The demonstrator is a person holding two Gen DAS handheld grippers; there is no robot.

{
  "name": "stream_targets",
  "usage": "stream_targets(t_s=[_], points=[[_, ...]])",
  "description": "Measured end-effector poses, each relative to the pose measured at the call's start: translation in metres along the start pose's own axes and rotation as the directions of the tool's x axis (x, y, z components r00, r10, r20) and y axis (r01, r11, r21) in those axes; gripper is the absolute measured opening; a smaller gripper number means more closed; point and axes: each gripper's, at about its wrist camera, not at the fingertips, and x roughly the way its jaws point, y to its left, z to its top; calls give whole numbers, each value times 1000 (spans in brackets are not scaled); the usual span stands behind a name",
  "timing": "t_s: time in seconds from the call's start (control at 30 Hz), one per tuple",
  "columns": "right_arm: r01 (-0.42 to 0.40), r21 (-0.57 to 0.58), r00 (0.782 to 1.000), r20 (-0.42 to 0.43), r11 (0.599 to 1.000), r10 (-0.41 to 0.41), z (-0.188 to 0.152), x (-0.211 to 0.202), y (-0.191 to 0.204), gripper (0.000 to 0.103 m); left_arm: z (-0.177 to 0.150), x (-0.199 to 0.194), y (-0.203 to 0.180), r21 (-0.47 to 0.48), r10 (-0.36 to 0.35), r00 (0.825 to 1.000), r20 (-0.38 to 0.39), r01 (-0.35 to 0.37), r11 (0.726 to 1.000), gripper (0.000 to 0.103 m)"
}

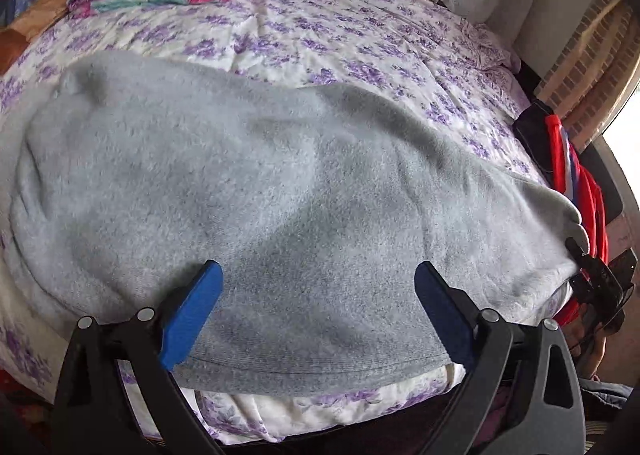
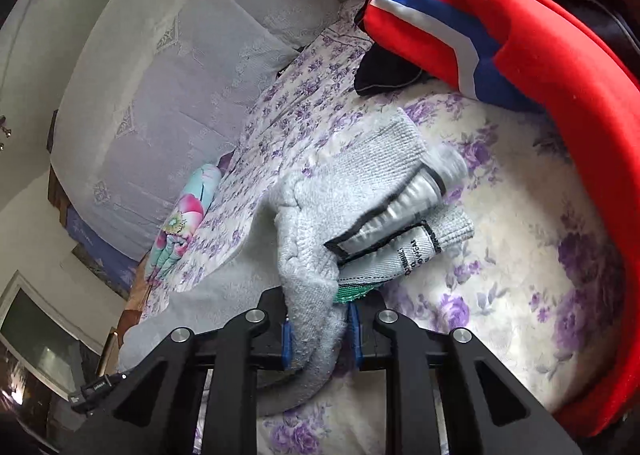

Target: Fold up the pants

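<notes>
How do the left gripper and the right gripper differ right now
The left gripper is wide open over the grey pants, holding nothing, while the right gripper is shut on a bunched end of the pants. The left sits over the flat spread cloth; the right is near the red garment. Both have blue pads on black frames.

You see grey pants on a white sheet with purple flowers, beside red clothing.

Bare floral bedsheet lies beyond the pants; red garment crowds the right, seemingly touching.
</notes>
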Motion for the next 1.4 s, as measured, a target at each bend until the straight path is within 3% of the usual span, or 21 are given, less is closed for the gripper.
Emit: stream_targets(t_s=[0.07,0.13,0.17,0.27,0.37,0.43,0.5,0.53,0.57,0.67,0.73,0.8,0.97,1.1,1.17,1.2,1.23,1.4], points=[[114,-165,993,50,980,-108,3,-8,40,21,-4,-9,3,-1,-17,1000,26,17,1000,94],[202,-372,978,126,906,-167,4,-12,100,21,-5,-18,3,5,-11,999,48,11,1000,94],[240,-475,969,167,847,-181,2,-12,133,21,-5,-22,4,2,-15,998,56,15,1000,94],[294,-749,955,210,594,-207,-28,22,229,22,-8,-41,7,-9,-8,994,108,9,1000,94],[242,-922,962,189,303,-195,-97,76,289,22,-12,-61,14,-42,-5,987,162,12,999,94],[176,-980,968,155,93,-196,-160,106,302,23,-16,-69,22,-67,16,984,180,-4,998,94],[132,-986,956,154,-102,-249,-215,139,294,24,-22,-74,32,-93,35,983,182,-19,995,94],[163,-969,946,208,-187,-248,-237,147,291,23,-25,-75,38,-108,43,983,177,-24,994,94],[221,-952,945,262,-212,-194,-244,143,290,23,-28,-77,43,-121,51,984,173,-30,992,94],[205,-967,951,234,-153,-202,-228,132,292,30,-33,-77,57,-150,66,984,165,-41,988,94],[218,-966,954,241,-136,-181,-219,118,293,51,-34,-75,60,-154,64,985,160,-39,987,94],[179,-979,967,193,-98,-165,-211,104,294,57,-33,-73,60,-149,63,986,155,-39,988,94],[2,-998,992,-5,58,-126,-185,70,296,56,-32,-70,57,-149,65,987,149,-42,988,94],[-78,-963,995,-93,257,-47,-146,62,305,56,-33,-74,64,-200,58,988,146,-28,979,94],[-122,-947,971,-177,297,-164,-143,93,297,49,-36,-80,71,-230,63,986,152,-27,973,94],[-157,-934,937,-243,320,-250,-145,118,286,42,-37,-83,74,-245,66,986,155,-26,969,94],[-177,-923,909,-287,342,-303,-150,134,272,42,-39,-85,79,-257,65,986,157,-22,966,94],[-214,-911,937,-294,352,-191,-148,114,266,43,-48,-82,111,-372,43,990,132,9,928,94]])
